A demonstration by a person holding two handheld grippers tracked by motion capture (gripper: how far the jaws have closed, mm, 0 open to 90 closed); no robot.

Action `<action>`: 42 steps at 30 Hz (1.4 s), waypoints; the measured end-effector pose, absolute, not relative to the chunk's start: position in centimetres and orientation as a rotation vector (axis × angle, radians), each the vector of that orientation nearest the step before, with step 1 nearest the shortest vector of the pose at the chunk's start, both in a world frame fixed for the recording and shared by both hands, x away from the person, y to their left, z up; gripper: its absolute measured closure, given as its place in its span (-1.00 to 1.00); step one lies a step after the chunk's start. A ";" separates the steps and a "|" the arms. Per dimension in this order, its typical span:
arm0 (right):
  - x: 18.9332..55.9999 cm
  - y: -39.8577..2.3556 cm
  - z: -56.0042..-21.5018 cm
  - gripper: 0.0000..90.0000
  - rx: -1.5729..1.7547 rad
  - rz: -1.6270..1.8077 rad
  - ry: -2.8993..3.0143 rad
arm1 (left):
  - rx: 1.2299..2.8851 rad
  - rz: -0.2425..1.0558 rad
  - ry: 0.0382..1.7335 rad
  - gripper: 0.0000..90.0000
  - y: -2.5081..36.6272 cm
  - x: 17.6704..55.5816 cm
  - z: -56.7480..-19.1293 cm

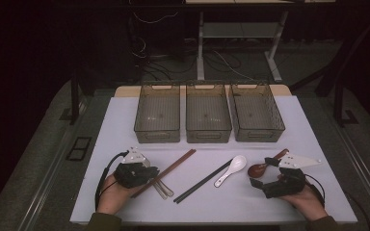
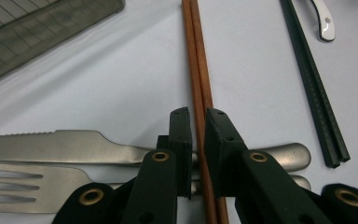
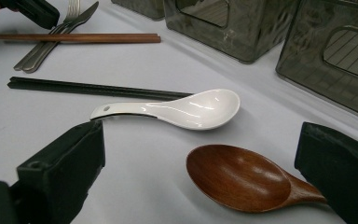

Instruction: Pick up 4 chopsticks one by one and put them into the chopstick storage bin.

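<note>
Here the left tool pinches brown chopsticks mid-table.

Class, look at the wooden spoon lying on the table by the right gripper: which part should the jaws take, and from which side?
Probably the wooden spoon is best taken by its narrow handle, from above, jaws astride it: it lies flat, bowl up, and the bowl is wide and rounded. The right gripper stands open around it.
</note>
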State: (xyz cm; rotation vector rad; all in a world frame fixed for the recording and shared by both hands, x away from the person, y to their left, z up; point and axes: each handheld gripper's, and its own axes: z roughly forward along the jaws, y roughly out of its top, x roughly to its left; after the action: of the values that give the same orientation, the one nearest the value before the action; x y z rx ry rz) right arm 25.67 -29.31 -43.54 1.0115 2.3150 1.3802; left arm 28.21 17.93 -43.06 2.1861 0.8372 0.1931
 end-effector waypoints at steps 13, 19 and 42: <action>25.7 -29.3 -43.5 -0.97 1.012 1.379 2.316 | 2.213 0.173 0.823 0.77 17.7 28.3 -43.4; 25.7 -29.4 -43.5 -0.97 1.010 1.380 2.316 | 2.227 0.185 0.827 0.77 17.4 28.4 -43.5; 25.7 -29.4 -43.5 -0.97 1.009 1.379 2.316 | 2.243 0.210 0.861 0.78 16.4 29.8 -44.4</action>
State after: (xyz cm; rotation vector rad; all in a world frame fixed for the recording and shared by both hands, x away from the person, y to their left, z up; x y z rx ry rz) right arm 25.67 -29.38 -43.52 1.0093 2.3157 1.3786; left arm 29.77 16.40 -44.36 2.2431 0.8614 0.2101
